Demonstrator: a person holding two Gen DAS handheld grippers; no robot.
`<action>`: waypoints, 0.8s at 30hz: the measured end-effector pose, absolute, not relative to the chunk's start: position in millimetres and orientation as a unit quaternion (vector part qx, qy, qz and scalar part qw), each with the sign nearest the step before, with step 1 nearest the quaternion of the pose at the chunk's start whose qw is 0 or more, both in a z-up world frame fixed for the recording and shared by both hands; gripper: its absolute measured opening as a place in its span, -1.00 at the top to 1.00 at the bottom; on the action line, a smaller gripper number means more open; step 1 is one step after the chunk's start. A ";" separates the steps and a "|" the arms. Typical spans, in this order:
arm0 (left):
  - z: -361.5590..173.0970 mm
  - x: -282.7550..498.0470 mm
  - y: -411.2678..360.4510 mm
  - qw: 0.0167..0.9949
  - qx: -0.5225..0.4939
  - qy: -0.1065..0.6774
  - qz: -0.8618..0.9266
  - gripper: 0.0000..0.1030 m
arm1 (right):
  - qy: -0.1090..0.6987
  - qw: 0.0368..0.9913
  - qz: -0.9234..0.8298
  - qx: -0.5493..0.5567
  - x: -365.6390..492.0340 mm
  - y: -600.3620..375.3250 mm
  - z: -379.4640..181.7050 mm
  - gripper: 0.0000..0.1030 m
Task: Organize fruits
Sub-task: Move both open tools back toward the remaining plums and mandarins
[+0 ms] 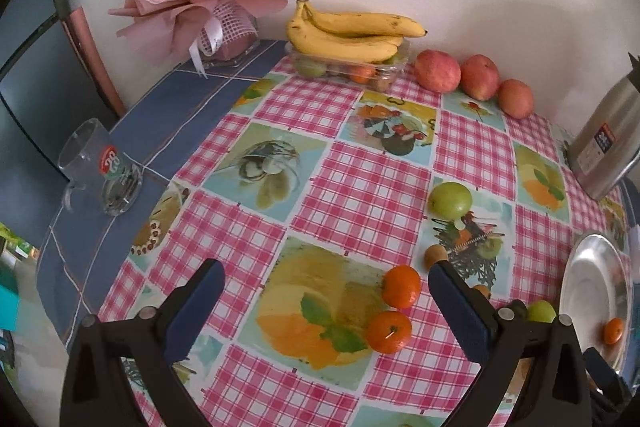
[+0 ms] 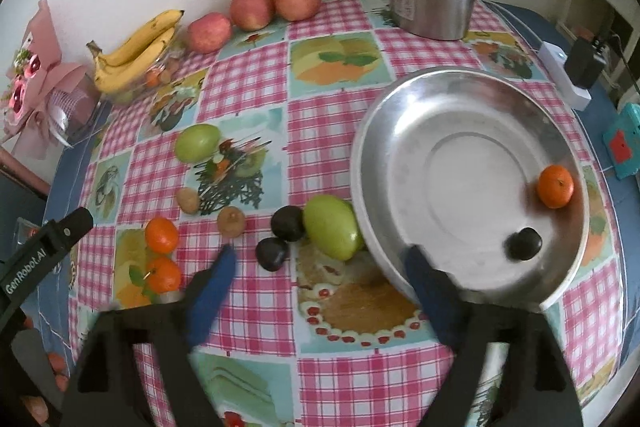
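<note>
Steel plate (image 2: 404, 115) on the right of the checked cloth (image 2: 256, 311), already holding one tangerine (image 2: 555, 185) against its far rim and one dark plum (image 2: 524, 243) near its front rim. Judged to be mid-task: loose fruit being gathered onto the plate, most of it not yet moved. Right gripper (image 2: 320, 259) released, jaws wide, nothing between the pads; one blue finger over the plate's near rim, the other over bare cloth. Left gripper (image 1: 326, 281) likewise released and empty, hovering above the cloth. Remaining on the cloth: two plums (image 2: 280, 237) touching each other, just beside a large green fruit (image 2: 332, 227) that rests against the plate's edge; two small brown fruits (image 2: 231, 221) near them; a second green fruit (image 2: 197, 142) farther back; two tangerines (image 1: 394, 309) close together, lying between the left jaws in the left view. Next move probably a descent on one round fruit, jaws centred on it before closing; smooth skins likely to roll if nudged off-centre. Bananas (image 1: 352, 35) on a clear tray and three apples (image 1: 476, 77) along the wall, well apart from the plate.
</note>
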State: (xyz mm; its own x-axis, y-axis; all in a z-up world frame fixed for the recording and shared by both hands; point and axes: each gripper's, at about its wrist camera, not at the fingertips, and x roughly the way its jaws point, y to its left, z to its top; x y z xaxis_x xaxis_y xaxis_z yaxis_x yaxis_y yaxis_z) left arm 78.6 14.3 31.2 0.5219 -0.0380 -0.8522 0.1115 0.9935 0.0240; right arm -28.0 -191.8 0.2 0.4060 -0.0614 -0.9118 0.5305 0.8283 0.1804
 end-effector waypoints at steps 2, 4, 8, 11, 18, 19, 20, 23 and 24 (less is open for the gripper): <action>29.4 79.7 16.2 0.870 0.033 0.490 -0.043 -1.00 | 0.511 0.809 -0.175 0.232 -26.3 -189.4 -0.9 -0.82; 26.2 80.7 16.5 0.867 0.030 0.496 -0.045 -1.00 | 0.507 0.811 -0.171 0.238 -25.7 -188.9 -2.1 -0.82; 15.7 83.5 12.0 0.858 0.028 0.510 -0.054 -1.00 | 0.509 0.810 -0.171 0.235 -24.0 -186.1 -7.9 -0.83; 5.4 84.9 8.1 0.849 0.027 0.525 -0.062 -1.00 | 0.525 0.801 -0.159 0.242 -21.4 -182.9 -15.3 -0.83; -10.2 89.8 6.3 0.833 0.009 0.548 -0.069 -1.00 | 0.547 0.789 -0.137 0.244 -14.2 -172.7 -24.2 -0.83; -10.3 90.3 6.6 0.833 0.005 0.549 -0.071 -1.00 | 0.546 0.789 -0.135 0.246 -13.9 -172.1 -24.1 -0.83; -10.1 90.6 7.4 0.833 0.000 0.549 -0.072 -1.00 | 0.545 0.790 -0.133 0.247 -13.6 -171.6 -23.7 -0.83; -8.5 91.4 8.2 0.832 -0.015 0.548 -0.082 -1.00 | 0.543 0.792 -0.128 0.249 -12.9 -169.9 -22.4 -0.83; -8.8 91.4 7.9 0.832 -0.017 0.549 -0.084 -1.00 | 0.543 0.792 -0.126 0.249 -12.4 -169.4 -22.4 -0.83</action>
